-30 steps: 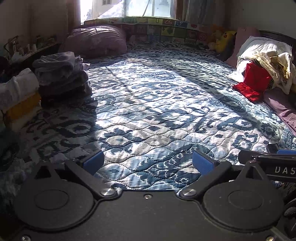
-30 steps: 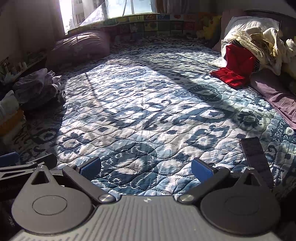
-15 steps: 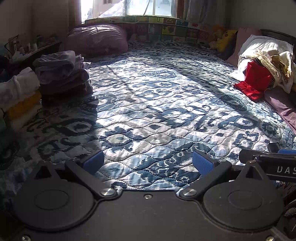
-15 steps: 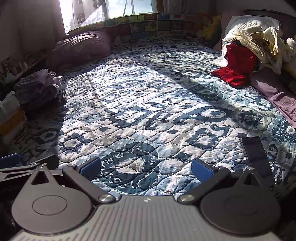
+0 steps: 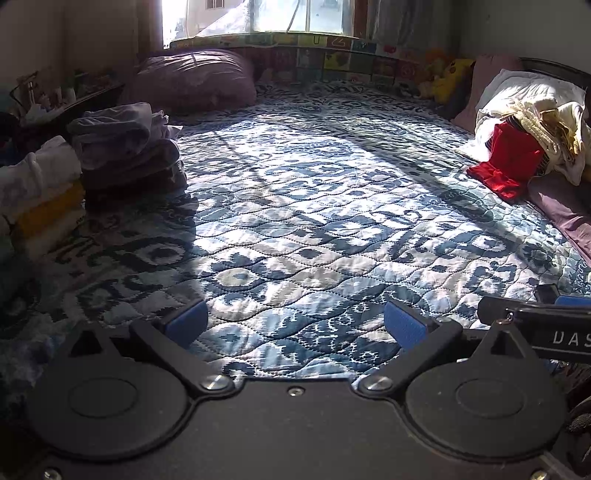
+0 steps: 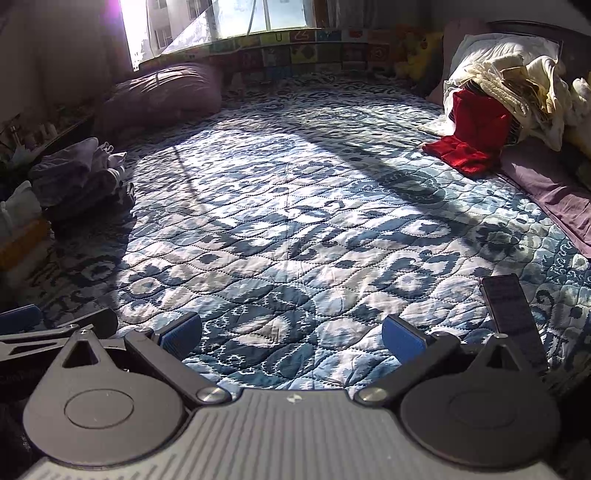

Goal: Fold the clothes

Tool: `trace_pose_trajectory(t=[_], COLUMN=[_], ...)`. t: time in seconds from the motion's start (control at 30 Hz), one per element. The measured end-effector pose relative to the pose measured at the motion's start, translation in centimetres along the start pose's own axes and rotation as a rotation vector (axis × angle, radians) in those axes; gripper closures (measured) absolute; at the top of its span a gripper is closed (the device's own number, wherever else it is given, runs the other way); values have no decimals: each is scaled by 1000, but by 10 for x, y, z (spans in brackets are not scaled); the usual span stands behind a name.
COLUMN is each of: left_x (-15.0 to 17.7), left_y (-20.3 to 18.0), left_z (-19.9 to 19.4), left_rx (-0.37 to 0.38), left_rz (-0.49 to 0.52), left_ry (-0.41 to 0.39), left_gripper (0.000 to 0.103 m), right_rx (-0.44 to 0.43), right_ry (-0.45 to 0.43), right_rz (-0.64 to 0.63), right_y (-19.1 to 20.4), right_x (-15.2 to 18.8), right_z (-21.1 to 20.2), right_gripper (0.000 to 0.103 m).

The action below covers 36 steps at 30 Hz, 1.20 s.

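We hold both grippers low over the near edge of a bed spread with a blue and white quilt (image 5: 314, 221). Our left gripper (image 5: 295, 325) has its blue pads spread wide apart with nothing between them, only quilt showing in the gap. Our right gripper (image 6: 291, 334) is the same: pads far apart, holding nothing.

The clothes lie in two places, both well away from us. On the right side of the bed, against a white pillow (image 5: 517, 88), sits a loose heap of cream clothes (image 6: 517, 81) with a red garment (image 5: 511, 158) spilling out of it. We see the red piece hanging down the front of the heap, its long axis running from the heap down onto the quilt, where its lower end spreads flat and points toward the left and toward us. On the left side stands a folded stack of grey and purple clothes (image 5: 122, 144), laid flat, with a second stack of white and yellow pieces (image 5: 40, 192) just beside it, nearer to us.

A dark phone (image 6: 511, 306) lies flat on the quilt near the right gripper's right finger, its long axis pointing away from us. A purple cushion (image 5: 192, 81) rests at the far end under the window (image 5: 258, 16).
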<state>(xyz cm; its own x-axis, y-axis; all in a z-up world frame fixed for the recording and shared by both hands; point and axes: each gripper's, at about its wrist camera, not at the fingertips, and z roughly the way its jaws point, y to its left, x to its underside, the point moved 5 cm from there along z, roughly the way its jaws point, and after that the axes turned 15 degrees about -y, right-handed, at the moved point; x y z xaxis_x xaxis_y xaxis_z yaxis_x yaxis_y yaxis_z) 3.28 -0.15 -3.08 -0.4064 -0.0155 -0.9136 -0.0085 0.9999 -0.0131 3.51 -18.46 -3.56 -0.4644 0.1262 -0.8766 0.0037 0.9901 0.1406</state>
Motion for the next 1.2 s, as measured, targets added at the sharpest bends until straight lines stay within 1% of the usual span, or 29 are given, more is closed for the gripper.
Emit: trace_pose_trajectory(t=[0.27,0.43,0.63,0.73,0.8,0.87,1.0,1.03,1.13,1.2], left_x=[-9,-16,-23,-26,-31,-37,-49,-50,-50,-52], left_y=[-4,-6,-14,-24,-33,-50,-86,-99,-124,-147], left_z=[-17,-36,-53,-52,-46,-33,-6,6,39,68], left_rx=[-1,0,27,63,71,89,125,146,174,220], left_rz=[0,13,24,12,-4,18,66,74,87,88], left_ry=[-32,-66,-100,-117,-122,-147,-199,-176,-97,-72], left_gripper=[1,1,1,0,0,0,0,0,0,0], right_rx=[1,-6,-17,-41,-47,-53,-36,-23,17,55], right_ry=[-37,-68,-109,-153,-160,-163,-203,-217,-289,-324], right_rz=[-1,9,44,76,108,159,316,350,416,426], right_y=[-2,-4,-16,-30,-43,-61,-113,-127,-164,-188], right_x=[-10,-15,-15,-16,-14,-13,-17,-18,-25,-31], right_z=[-19,-37,-53,-57,-53,-46,-26,-20,0,18], right_gripper=[0,0,0,0,0,0,0,0,0,0])
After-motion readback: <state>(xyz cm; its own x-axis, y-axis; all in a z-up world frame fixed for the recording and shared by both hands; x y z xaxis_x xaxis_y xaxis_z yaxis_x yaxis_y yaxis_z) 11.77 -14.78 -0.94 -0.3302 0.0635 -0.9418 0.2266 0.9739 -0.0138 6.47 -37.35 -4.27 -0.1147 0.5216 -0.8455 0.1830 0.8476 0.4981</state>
